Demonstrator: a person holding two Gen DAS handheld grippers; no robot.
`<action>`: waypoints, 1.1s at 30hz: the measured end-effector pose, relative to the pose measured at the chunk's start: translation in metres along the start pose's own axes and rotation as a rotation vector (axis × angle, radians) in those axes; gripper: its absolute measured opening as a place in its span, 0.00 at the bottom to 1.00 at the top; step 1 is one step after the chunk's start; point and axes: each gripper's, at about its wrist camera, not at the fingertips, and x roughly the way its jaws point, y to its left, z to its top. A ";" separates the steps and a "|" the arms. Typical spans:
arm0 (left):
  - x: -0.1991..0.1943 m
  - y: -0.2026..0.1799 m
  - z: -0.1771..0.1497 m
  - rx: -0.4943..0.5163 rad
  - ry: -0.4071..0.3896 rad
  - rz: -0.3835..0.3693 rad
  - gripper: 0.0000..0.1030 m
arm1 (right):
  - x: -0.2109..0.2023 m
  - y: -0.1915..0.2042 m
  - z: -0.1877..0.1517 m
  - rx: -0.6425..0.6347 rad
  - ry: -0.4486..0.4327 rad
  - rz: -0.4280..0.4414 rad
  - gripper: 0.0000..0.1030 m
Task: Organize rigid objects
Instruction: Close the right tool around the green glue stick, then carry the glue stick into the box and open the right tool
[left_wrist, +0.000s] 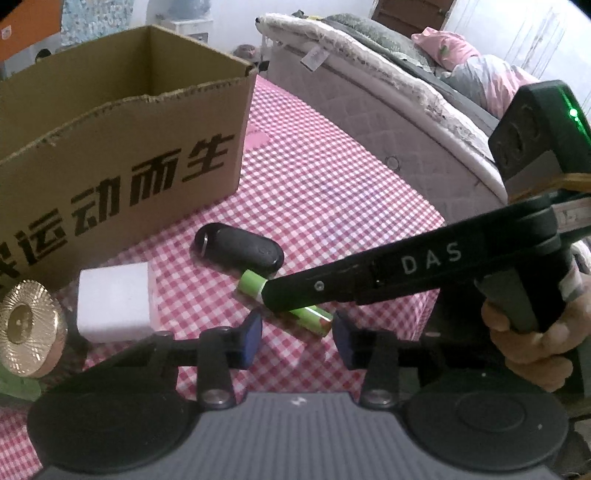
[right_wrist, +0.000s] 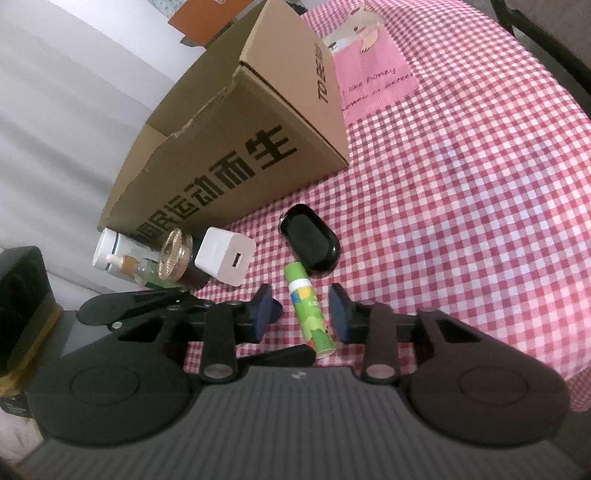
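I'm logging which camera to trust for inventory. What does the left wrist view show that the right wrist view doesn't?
Only the left wrist view shows the bed and the person's hand holding the right gripper. Only the right wrist view shows the white pump bottle and the cloth's pink cartoon patch. Both show the cardboard box, black key fob, green tube, white charger and gold-capped jar.
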 end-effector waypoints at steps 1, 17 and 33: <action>0.001 0.000 0.000 -0.001 0.002 -0.005 0.41 | 0.001 0.001 0.000 -0.003 0.008 -0.001 0.28; -0.003 0.003 -0.006 0.004 -0.011 0.034 0.25 | 0.009 0.018 -0.005 -0.124 0.028 -0.050 0.18; -0.020 -0.006 -0.012 0.029 -0.050 0.042 0.24 | -0.006 0.027 -0.013 -0.132 -0.023 -0.022 0.14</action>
